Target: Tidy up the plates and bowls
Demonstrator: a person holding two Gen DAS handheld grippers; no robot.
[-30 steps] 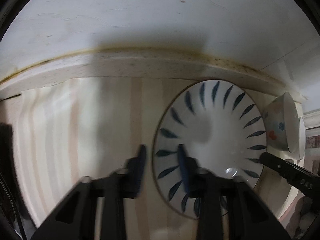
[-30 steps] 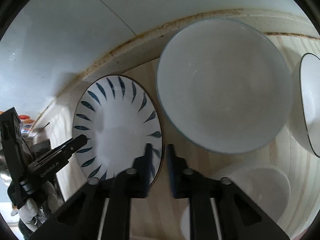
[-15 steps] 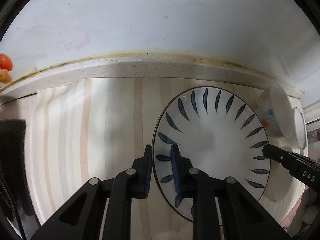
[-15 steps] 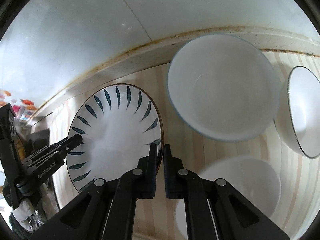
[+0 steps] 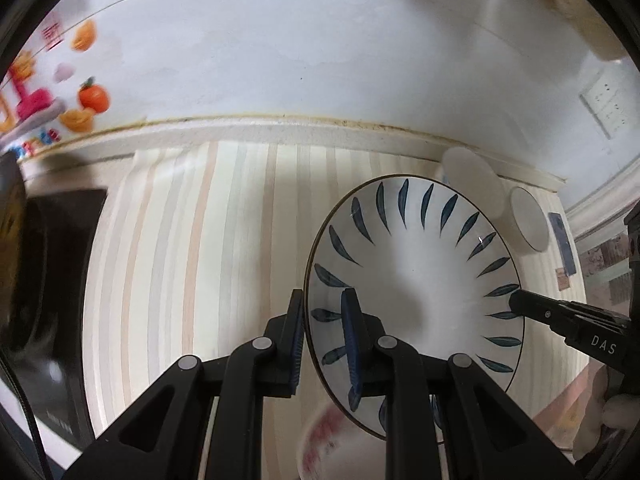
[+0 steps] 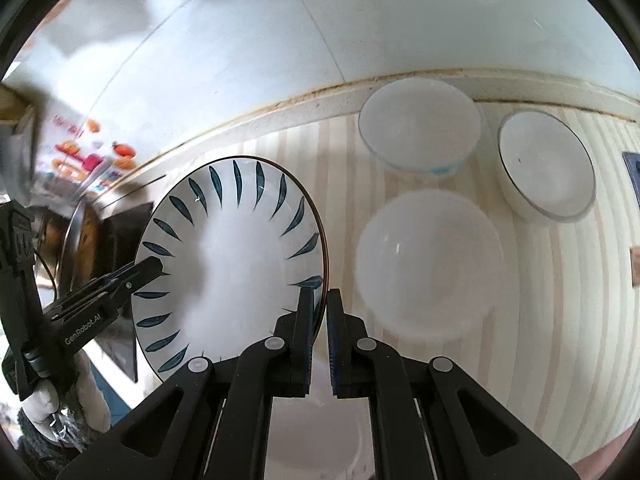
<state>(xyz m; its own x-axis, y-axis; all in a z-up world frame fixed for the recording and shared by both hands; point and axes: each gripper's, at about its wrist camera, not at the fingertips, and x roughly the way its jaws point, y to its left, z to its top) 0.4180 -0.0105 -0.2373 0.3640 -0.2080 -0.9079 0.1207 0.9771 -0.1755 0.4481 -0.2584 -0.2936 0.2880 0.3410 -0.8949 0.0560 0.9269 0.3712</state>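
Observation:
A white plate with blue leaf marks is held in the air above the striped counter. My left gripper is shut on its left rim. My right gripper is shut on its right rim; the plate fills the left of the right wrist view. The other gripper's fingers show at each plate edge. Three white bowls stand on the counter to the right: one by the wall, one with a dark rim, one nearer.
A black appliance stands at the counter's left end. A blurred bowl with red marks lies below the plate. The wall and its raised ledge run along the back. A colourful sticker is on the wall at left.
Both grippers have closed on the plate's rims and lifted it well above the counter; the bowls and the counter look farther away now.

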